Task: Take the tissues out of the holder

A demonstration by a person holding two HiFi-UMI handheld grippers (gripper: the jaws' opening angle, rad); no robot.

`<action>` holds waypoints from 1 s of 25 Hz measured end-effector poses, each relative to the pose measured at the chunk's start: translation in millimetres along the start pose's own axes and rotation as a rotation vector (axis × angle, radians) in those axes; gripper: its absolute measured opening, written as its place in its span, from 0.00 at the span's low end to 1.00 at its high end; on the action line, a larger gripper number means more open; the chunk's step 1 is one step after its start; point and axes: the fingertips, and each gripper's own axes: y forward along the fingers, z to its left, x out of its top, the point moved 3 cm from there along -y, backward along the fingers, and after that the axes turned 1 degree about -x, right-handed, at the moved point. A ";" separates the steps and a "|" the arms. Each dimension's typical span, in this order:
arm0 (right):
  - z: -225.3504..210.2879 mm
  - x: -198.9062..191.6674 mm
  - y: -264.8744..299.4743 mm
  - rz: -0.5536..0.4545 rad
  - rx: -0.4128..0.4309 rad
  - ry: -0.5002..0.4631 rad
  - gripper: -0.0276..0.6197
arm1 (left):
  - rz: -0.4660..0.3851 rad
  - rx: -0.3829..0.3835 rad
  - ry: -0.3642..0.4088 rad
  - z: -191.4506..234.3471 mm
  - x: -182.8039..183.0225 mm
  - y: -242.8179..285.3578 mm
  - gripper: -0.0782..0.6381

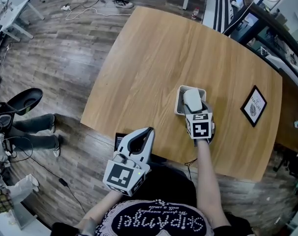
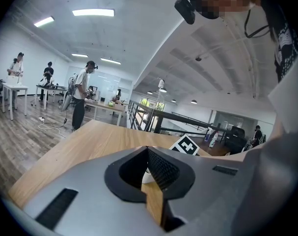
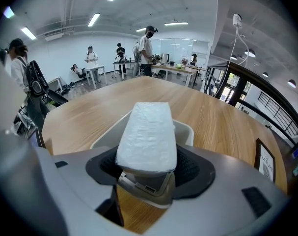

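Observation:
A white tissue pack (image 1: 192, 99) sticks up out of the pale rectangular holder (image 1: 179, 103) on the wooden table. My right gripper (image 1: 194, 109) is shut on the pack's near end, a jaw on each side. In the right gripper view the pack (image 3: 148, 132) rises tilted between the dark pads, with the holder's rim (image 3: 189, 130) behind it. My left gripper (image 1: 149, 131) hovers over the table's near edge, left of the holder, its tips together and nothing in them. In the left gripper view its jaws (image 2: 148, 152) meet at the far end.
A black framed sign (image 1: 253, 105) lies on the table (image 1: 153, 58) to the right of the holder. A dark flat object (image 1: 118, 140) sits at the near edge under the left gripper. People stand at desks far across the room.

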 end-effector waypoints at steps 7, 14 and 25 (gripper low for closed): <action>-0.9 -0.8 1.0 -0.009 -0.017 -0.026 0.48 | -0.001 -0.005 0.000 -0.8 -0.5 -0.6 0.12; -1.8 -2.2 2.9 -0.006 -0.019 -0.021 0.48 | -0.002 -0.009 0.008 -0.5 0.8 -0.3 0.12; -2.7 -3.0 4.8 -0.006 -0.028 -0.019 0.48 | 0.005 0.001 0.001 1.5 2.5 0.1 0.12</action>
